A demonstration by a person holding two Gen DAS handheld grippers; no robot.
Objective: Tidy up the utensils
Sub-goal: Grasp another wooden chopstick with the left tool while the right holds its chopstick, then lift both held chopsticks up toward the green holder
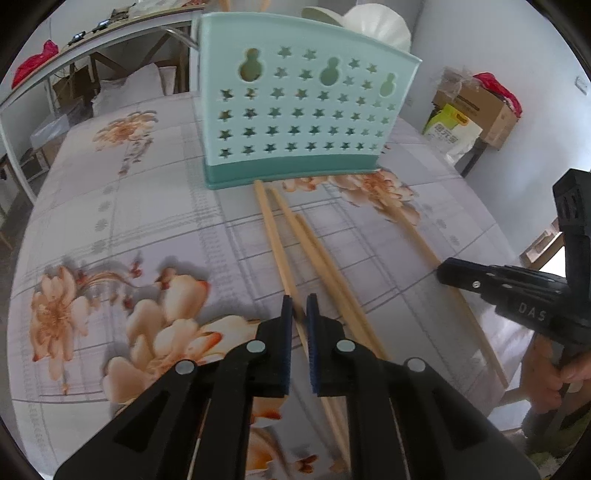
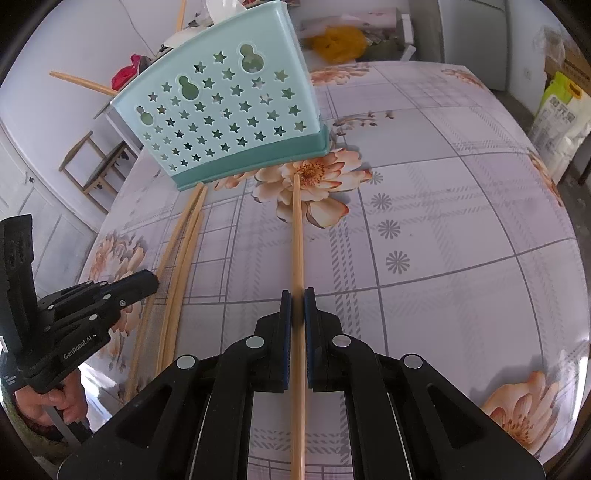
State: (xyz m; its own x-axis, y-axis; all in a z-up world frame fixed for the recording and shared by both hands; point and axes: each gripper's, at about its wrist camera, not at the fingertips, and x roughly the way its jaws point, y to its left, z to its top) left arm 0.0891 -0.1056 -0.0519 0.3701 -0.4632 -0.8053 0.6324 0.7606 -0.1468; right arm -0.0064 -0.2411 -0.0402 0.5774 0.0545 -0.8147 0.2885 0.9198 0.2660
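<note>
A mint-green utensil holder [image 1: 295, 110] with star-shaped holes stands on the flowered table; it also shows in the right wrist view [image 2: 229, 110]. Three wooden chopsticks [image 1: 314, 254] lie side by side in front of it. My left gripper [image 1: 300, 306] is closed around the leftmost of them [image 1: 275, 236], the pads close on either side. A single chopstick [image 2: 297, 236] lies apart to the right. My right gripper [image 2: 297, 299] is closed around it near its middle. The right gripper also shows in the left wrist view [image 1: 443, 273], the left gripper in the right wrist view [image 2: 155, 282].
The flowered tablecloth [image 2: 443, 221] covers a round table. White bowls or plates [image 1: 376, 26] stand behind the holder. A cardboard box [image 1: 480, 107] and a yellow-green bag [image 1: 450, 129] sit off the table's far right. A wooden chair [image 2: 96, 166] stands beyond the left edge.
</note>
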